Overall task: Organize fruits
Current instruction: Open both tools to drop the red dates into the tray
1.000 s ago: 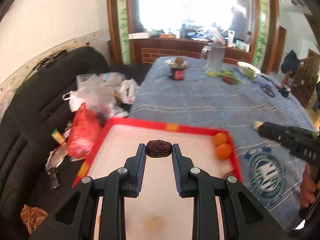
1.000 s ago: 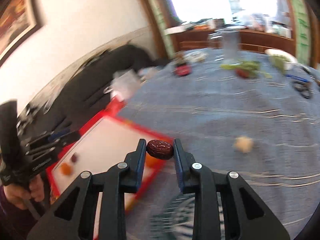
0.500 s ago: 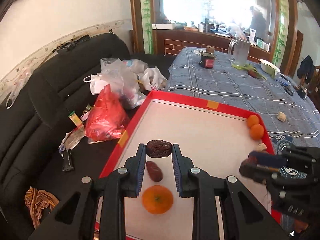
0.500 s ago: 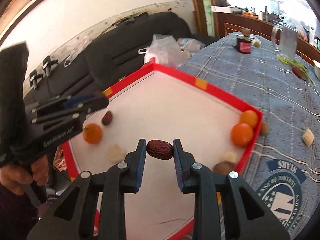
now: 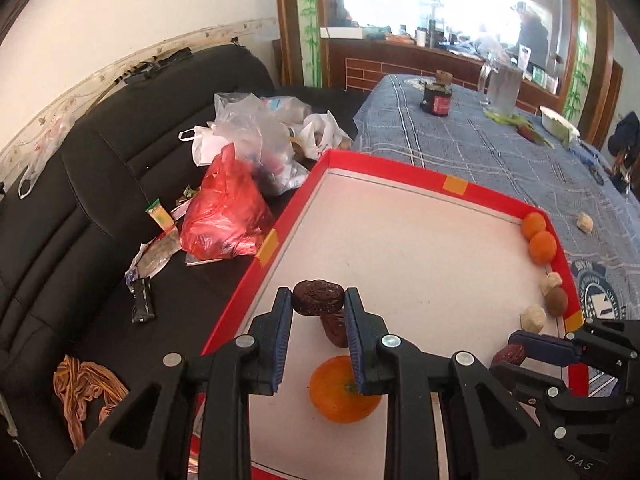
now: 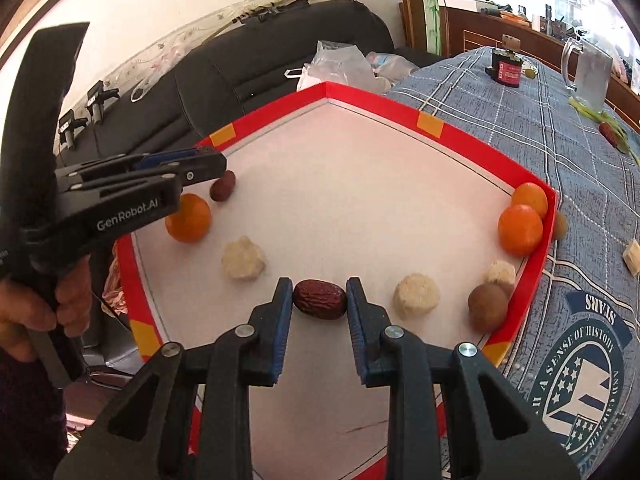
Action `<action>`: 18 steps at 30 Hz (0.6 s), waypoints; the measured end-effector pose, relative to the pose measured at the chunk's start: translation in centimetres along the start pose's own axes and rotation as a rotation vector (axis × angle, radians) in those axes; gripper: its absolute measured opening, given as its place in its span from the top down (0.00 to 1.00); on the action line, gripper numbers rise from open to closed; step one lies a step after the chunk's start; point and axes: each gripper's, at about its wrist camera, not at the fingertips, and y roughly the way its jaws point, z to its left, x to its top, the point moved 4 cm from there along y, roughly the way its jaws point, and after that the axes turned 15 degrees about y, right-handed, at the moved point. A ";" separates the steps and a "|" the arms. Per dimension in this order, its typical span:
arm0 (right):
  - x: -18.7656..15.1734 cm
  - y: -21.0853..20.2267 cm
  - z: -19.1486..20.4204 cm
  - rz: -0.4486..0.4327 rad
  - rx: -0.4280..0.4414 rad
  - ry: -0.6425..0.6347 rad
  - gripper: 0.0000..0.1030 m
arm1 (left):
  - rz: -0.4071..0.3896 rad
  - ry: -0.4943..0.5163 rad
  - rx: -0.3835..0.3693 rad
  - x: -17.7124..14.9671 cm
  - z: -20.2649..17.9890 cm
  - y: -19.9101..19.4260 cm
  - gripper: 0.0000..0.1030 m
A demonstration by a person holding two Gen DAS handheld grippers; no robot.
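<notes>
Red walls go round the white tray (image 6: 460, 136), and most of the fruit is already inside it. I think you are about halfway.

Your left gripper (image 5: 318, 304) is clamped on a dark date (image 5: 318, 298). It holds the date in the air over the left edge of the tray. Your right gripper (image 6: 319, 300) is clamped on another date (image 6: 319, 300), over the near part of the tray. Neither date is set down yet.

Count the fruit with me:
- **Dates:** there are three. Two are in your grippers. A third date (image 6: 223, 186) lies by the left edge.
- **Oranges:** there are three. One orange (image 6: 188, 218) sits by the left edge, next to the lying date. The two other oranges (image 6: 520, 230) touch each other in the far right corner.
- **Pale lumps:** there are four. One pale lump (image 6: 243, 258) is near the middle. Two more pale lumps (image 6: 416, 294) are near the right edge. The last pale lump (image 6: 633, 260) lies outside, on the blue cloth (image 6: 580, 168).
- **Round brown fruits:** there are two. One brown fruit (image 6: 488, 306) is against the right edge. The other brown one (image 6: 560, 224) is just outside that wall.

It looks like you have to put down both dates, bring in the two pieces outside, and move each kind together.
</notes>
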 end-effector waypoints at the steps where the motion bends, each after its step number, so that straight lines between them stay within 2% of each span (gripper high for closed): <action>1: 0.0 0.0 -0.1 -0.001 0.002 0.002 0.71 | 0.007 0.007 0.005 0.1 -0.2 0.2 0.75; 3: -0.1 -0.1 -0.2 0.005 0.002 0.004 0.71 | 0.022 0.007 0.003 0.1 -0.4 0.4 0.74; 5: 0.0 -0.3 -0.4 0.014 0.000 0.006 0.71 | 0.027 0.003 0.007 0.2 -0.5 0.5 0.65; 7: 0.0 -0.7 -0.6 0.015 0.027 0.013 0.71 | 0.020 -0.002 0.025 0.3 -0.3 0.2 0.47; 9: 0.2 -1.5 -0.9 -0.010 0.051 0.021 0.71 | 0.015 -0.006 0.050 0.4 -0.1 -0.2 0.42; 12: 0.7 -3.3 -2.3 -0.069 0.081 0.053 0.65 | 0.010 -0.027 0.054 0.5 0.3 -0.6 0.40; 16: 1.2 -5.9 -5.8 -0.146 0.072 0.132 0.58 | -0.012 -0.027 0.044 1.2 -0.6 -1.5 0.29; 18: 1.4 -6.9 -7.5 -0.172 0.055 0.169 0.58 | -0.029 -0.010 0.015 1.8 -1.6 -1.9 0.28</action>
